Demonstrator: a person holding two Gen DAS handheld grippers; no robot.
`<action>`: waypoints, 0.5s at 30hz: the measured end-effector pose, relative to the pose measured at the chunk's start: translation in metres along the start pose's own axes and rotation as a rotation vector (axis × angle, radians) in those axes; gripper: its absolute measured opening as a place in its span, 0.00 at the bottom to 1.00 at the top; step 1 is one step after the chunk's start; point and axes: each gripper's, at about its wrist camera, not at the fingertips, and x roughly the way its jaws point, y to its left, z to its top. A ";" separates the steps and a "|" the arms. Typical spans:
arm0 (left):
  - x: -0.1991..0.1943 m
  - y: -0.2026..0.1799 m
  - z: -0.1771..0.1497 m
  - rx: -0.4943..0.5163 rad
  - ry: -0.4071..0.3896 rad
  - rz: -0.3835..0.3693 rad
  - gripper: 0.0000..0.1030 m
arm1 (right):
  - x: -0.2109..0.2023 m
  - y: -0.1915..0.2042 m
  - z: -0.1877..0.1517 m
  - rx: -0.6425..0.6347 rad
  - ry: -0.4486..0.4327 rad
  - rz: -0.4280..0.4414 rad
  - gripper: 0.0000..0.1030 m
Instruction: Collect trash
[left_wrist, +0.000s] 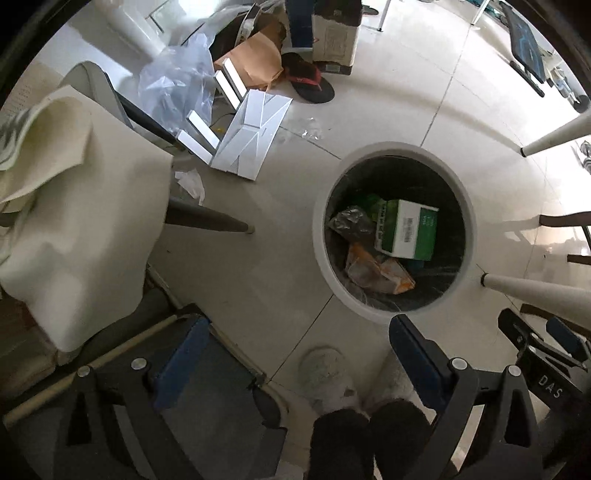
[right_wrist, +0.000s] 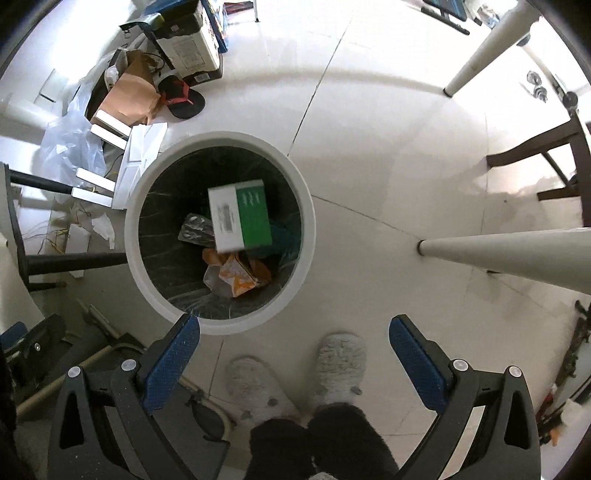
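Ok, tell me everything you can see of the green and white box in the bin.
The green and white box is a rectangular carton, apparently cardboard: one part white with a printed barcode label, the rest green with pale lettering. It lies tilted on top of the trash inside the round white-rimmed bin, resting on a silvery wrapper and above an orange packet. Neither gripper touches it.

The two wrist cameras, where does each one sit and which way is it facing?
Left wrist: on the left tool, facing down at the floor; open fingers and dark trouser legs show.
Right wrist: on the right tool, facing down; open fingers and grey slippers show.
Shared: the white-rimmed bin holding a green and white box.
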 end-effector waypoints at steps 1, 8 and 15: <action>-0.003 0.000 -0.001 0.004 -0.004 0.002 0.97 | -0.007 0.001 -0.002 0.000 -0.005 -0.001 1.00; -0.054 -0.003 -0.016 0.019 -0.029 -0.013 0.97 | -0.062 -0.004 -0.012 -0.016 -0.040 -0.007 1.00; -0.117 0.001 -0.038 0.010 -0.026 -0.031 0.97 | -0.135 -0.010 -0.034 -0.024 -0.068 -0.005 1.00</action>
